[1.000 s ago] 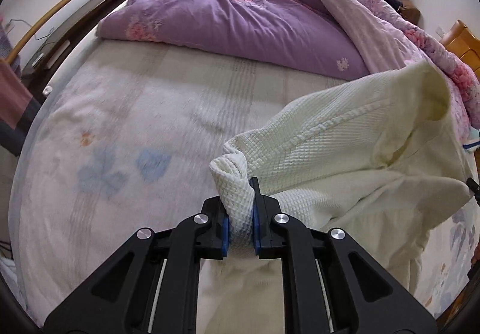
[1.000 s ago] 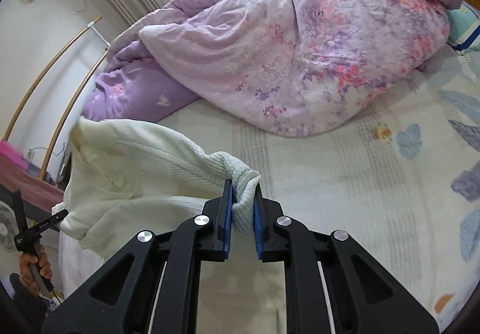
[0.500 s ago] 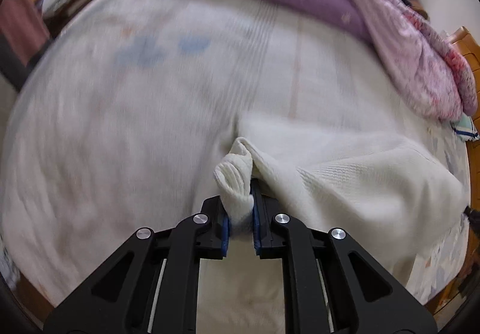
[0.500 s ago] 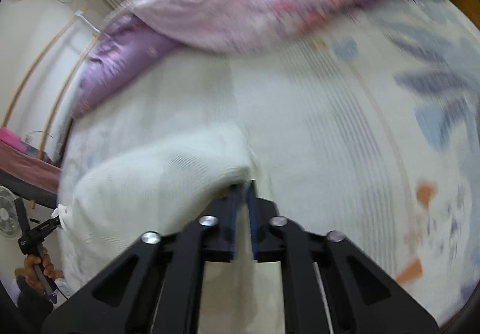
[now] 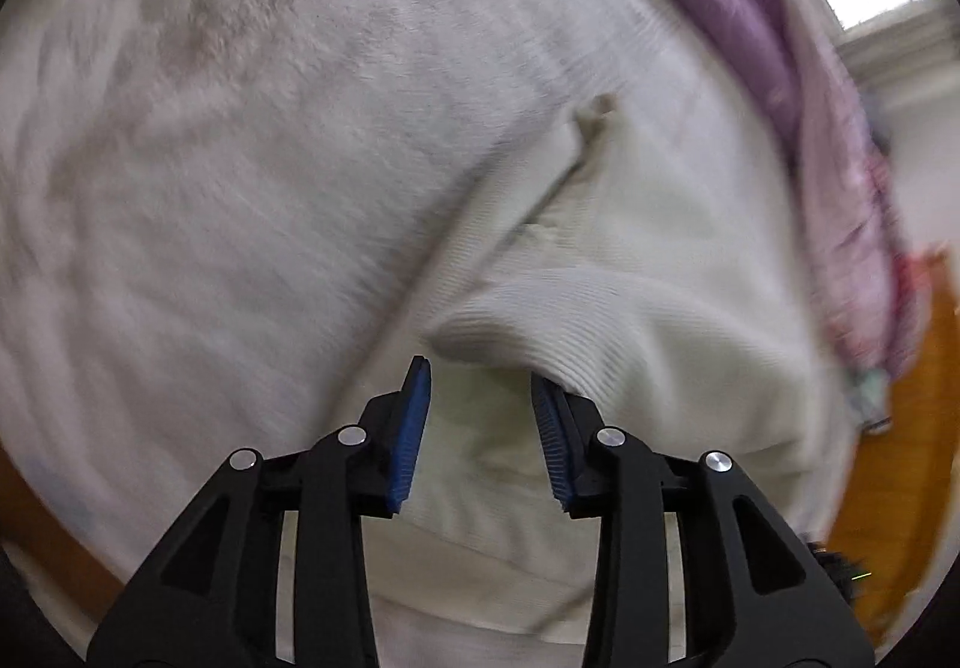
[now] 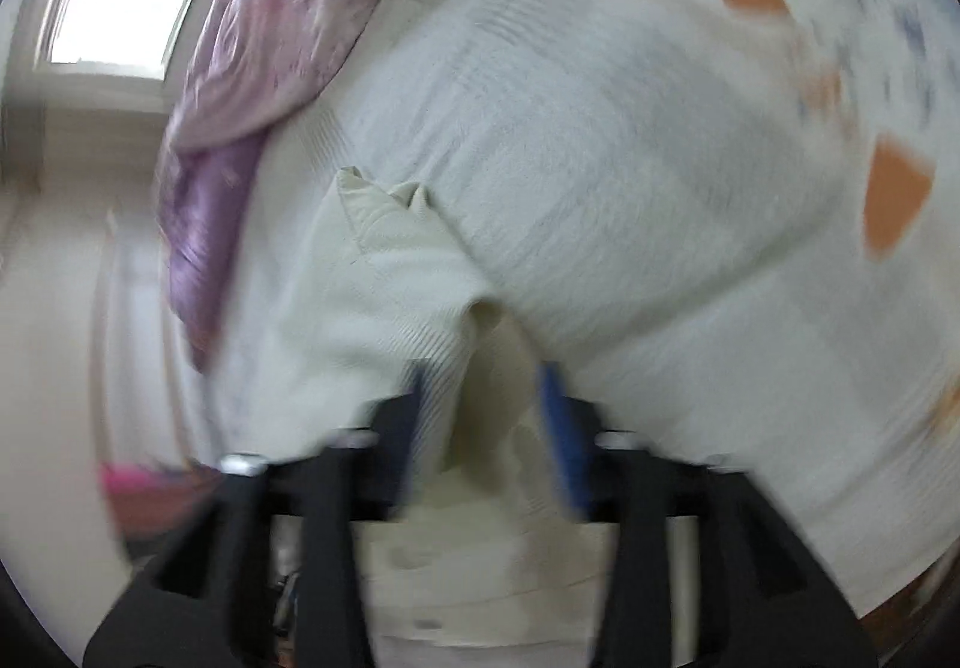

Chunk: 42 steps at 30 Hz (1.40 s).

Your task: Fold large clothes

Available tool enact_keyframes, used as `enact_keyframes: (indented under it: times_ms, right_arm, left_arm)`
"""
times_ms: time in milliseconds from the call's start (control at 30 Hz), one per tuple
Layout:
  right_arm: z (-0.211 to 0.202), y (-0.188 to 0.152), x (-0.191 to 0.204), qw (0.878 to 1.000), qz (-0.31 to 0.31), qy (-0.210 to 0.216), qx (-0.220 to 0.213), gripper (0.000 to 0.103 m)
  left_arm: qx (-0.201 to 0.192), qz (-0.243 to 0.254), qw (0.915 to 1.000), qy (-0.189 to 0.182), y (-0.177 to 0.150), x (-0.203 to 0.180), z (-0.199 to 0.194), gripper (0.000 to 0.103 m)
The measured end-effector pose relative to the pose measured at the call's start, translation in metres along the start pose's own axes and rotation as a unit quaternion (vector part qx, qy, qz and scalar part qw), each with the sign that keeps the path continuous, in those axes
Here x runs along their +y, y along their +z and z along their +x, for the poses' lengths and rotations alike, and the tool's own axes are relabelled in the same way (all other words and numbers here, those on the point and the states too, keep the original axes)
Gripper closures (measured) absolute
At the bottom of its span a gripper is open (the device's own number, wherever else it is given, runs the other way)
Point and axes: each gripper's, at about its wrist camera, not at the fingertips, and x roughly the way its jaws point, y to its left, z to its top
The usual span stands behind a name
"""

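I've just let both jaws spread, L gripper (image 5: 480,398) and R gripper (image 6: 486,398) now part-open w/ nothing pinched, cream garment (image 5: 630,260) dropped flat on the bedsheet (image 5: 270,128) below the purple quilt (image 5: 738,8), so next I'd re-grab an edge to fold, I reckon.

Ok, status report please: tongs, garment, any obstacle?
Left tongs and right tongs just opening, garment released. It lies on bed. Quilt beyond, not blocking.
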Motion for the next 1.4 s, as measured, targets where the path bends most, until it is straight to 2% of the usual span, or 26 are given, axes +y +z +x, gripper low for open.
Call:
enact_keyframes:
  times_ms: [100, 233, 367, 400, 433, 467, 633, 800, 867, 900, 933, 1000, 1033, 1100, 1233, 1400]
  right_arm:
    - [0.014, -0.009, 0.003, 0.999, 0.017, 0.032, 0.012, 0.045]
    - [0.034, -0.011, 0.015, 0.999, 0.017, 0.045, 0.025, 0.045]
    - [0.048, -0.011, 0.033, 0.999, -0.018, 0.029, 0.026, 0.045]
    - [0.052, -0.011, 0.036, 0.999, -0.023, 0.026, 0.024, 0.045]
    - [0.054, -0.011, 0.038, 0.999, -0.027, 0.026, 0.025, 0.045]
    - [0.057, -0.01, 0.039, 0.999, -0.029, 0.025, 0.025, 0.045]
    - [0.067, -0.01, 0.037, 0.999, -0.025, 0.021, 0.02, 0.045]
    - [0.07, -0.012, 0.038, 0.999, -0.037, 0.03, 0.014, 0.045]
    - [0.071, -0.011, 0.043, 0.998, -0.046, 0.03, 0.013, 0.047]
    - [0.071, -0.01, 0.045, 0.998, -0.051, 0.034, 0.012, 0.053]
    - [0.07, -0.009, 0.047, 0.998, -0.055, 0.036, 0.012, 0.058]
    - [0.066, -0.007, 0.051, 0.997, -0.073, 0.033, 0.011, 0.08]
    - [0.064, -0.006, 0.051, 0.996, -0.078, 0.034, 0.012, 0.084]
    - [0.057, -0.004, 0.057, 0.995, -0.097, 0.033, 0.016, 0.095]
    - [0.038, -0.005, 0.078, 0.989, -0.142, 0.028, 0.007, 0.098]
    - [0.01, -0.013, 0.098, 0.985, -0.171, 0.022, 0.012, 0.099]
  left_arm:
    - [-0.009, -0.049, 0.9963, -0.07, -0.013, 0.0, -0.004, 0.063]
    - [-0.007, -0.072, 0.9911, -0.112, -0.027, -0.014, 0.004, 0.062]
    - [0.002, -0.039, 0.9927, -0.114, -0.044, -0.033, 0.006, 0.062]
    - [0.002, -0.036, 0.9925, -0.117, -0.047, -0.034, 0.008, 0.059]
    - [0.001, -0.035, 0.9927, -0.115, -0.048, -0.036, 0.011, 0.051]
    - [-0.001, -0.039, 0.9932, -0.11, -0.047, -0.036, 0.015, 0.05]
    - [-0.024, -0.069, 0.9935, -0.088, -0.03, -0.035, 0.041, 0.05]
    - [-0.023, -0.06, 0.9951, -0.075, -0.014, -0.05, 0.059, 0.051]
    - [-0.016, -0.055, 0.9956, -0.074, -0.008, -0.052, 0.061, 0.055]
    - [-0.01, -0.048, 0.9963, -0.071, -0.005, -0.054, 0.062, 0.072]
    - [-0.004, -0.038, 0.9971, -0.066, -0.003, -0.056, 0.062, 0.083]
    - [0.004, -0.022, 0.998, -0.059, 0.002, -0.058, 0.058, 0.091]
    - [0.007, -0.014, 0.998, -0.062, 0.004, -0.06, 0.054, 0.094]
    - [0.007, 0.0, 0.998, -0.064, 0.008, -0.065, 0.045, 0.096]
    - [0.008, 0.024, 0.9967, -0.077, 0.011, -0.071, 0.016, 0.097]
    - [0.023, 0.035, 0.9968, -0.068, 0.005, -0.07, -0.016, 0.097]
